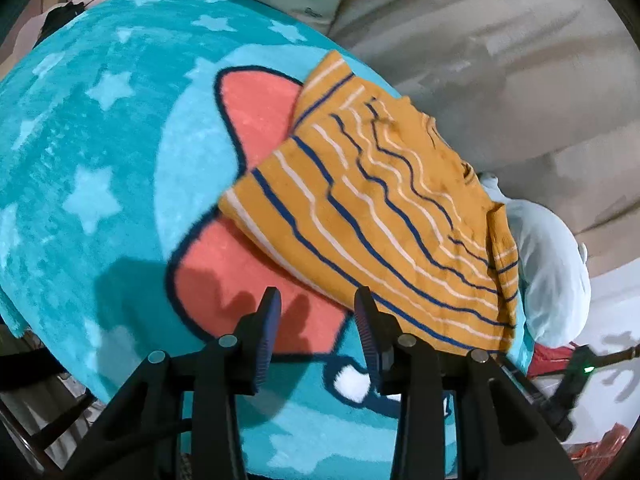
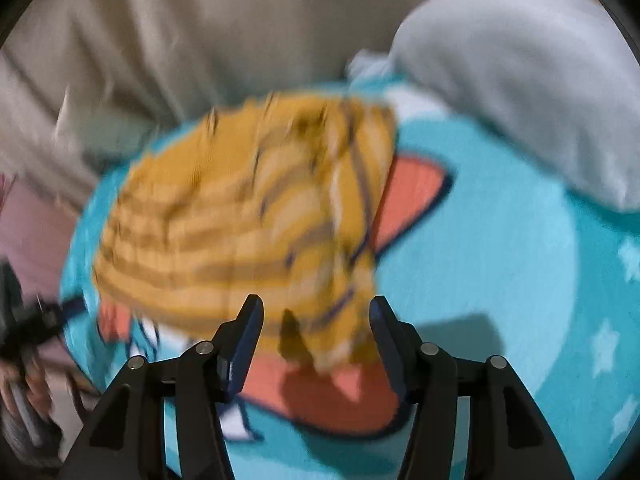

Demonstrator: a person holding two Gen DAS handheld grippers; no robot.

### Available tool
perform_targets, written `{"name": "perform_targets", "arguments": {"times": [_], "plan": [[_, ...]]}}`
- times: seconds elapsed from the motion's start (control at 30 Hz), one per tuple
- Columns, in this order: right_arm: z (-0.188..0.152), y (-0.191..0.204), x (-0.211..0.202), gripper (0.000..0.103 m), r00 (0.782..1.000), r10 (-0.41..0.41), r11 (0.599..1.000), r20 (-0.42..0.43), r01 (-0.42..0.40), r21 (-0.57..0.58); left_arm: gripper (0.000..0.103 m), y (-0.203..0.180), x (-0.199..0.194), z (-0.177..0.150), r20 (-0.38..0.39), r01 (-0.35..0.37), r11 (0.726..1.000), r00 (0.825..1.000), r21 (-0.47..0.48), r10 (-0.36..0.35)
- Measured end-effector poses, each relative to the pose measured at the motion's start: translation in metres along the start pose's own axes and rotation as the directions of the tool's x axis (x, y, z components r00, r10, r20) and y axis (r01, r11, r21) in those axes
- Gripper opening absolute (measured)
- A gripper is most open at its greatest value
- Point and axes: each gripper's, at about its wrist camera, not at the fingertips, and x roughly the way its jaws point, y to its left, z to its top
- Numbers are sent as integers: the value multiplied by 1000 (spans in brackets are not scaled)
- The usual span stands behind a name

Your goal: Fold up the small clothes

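A small mustard-yellow garment (image 1: pixel 384 216) with navy and white stripes lies folded on a teal star-patterned blanket (image 1: pixel 100 152). My left gripper (image 1: pixel 318 300) is open and empty, just above the blanket at the garment's near edge. In the right wrist view the same garment (image 2: pixel 248 216) is blurred by motion. My right gripper (image 2: pixel 316 306) is open, with the garment's near edge lying between the fingers, nothing held.
A pale blue-white cloth bundle (image 1: pixel 556 272) lies beside the garment at the blanket's edge; it also shows in the right wrist view (image 2: pixel 520 92). Beige bedding (image 1: pixel 500 60) lies behind. The other handheld gripper (image 1: pixel 568 384) shows at lower right.
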Motion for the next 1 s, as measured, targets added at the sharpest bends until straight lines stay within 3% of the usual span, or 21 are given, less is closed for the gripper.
{"name": "perform_targets", "arguments": {"times": [0.03,0.07,0.2,0.27,0.37,0.43,0.5,0.53,0.6,0.67,0.77,0.83,0.87,1.0], "plan": [[-6,0,8,45,1000,-17,1000,-26,17,-9,36,-1,0,-1,-1,0,1000,1000,2,0],[-9,-4,15,11,997,-63,998,-36,63,-21,36,-4,-1,-2,0,3,1000,1000,5,-3],[-5,-40,-4,10,993,-111,990,27,108,87,36,-8,-7,-5,14,1,1000,1000,23,-1],[-2,-62,-22,6,974,-219,969,55,210,134,36,-5,-10,-5,22,-1,1000,1000,16,0],[1,-79,-45,8,959,-269,946,89,246,211,36,-2,-10,-5,26,-11,1000,1000,15,11],[13,-50,-55,9,964,-223,972,145,209,108,36,-1,-8,-4,23,-21,1000,1000,16,20],[27,-4,-45,19,980,-118,991,157,127,-45,36,0,-4,-2,11,-15,1000,1000,12,15],[33,18,-34,33,988,-61,991,143,78,-111,36,0,-3,-2,7,-14,1000,1000,13,14],[45,61,2,38,996,-2,976,86,21,-216,36,0,-2,-2,2,-15,1000,1000,24,15],[58,85,43,38,1000,7,960,17,-2,-281,38,3,-2,-3,0,-25,999,1000,34,25],[84,83,85,35,996,-94,944,-11,85,-318,38,15,-7,-2,3,-22,1000,1000,12,22],[114,50,87,32,988,-149,958,44,156,-243,38,26,-11,0,11,-29,1000,1000,-3,29],[123,38,87,25,986,-157,967,51,164,-196,38,33,-13,1,15,-37,999,999,-16,38],[157,-33,71,20,994,-89,992,57,83,93,38,50,-16,3,14,-33,997,999,-66,34]]}}
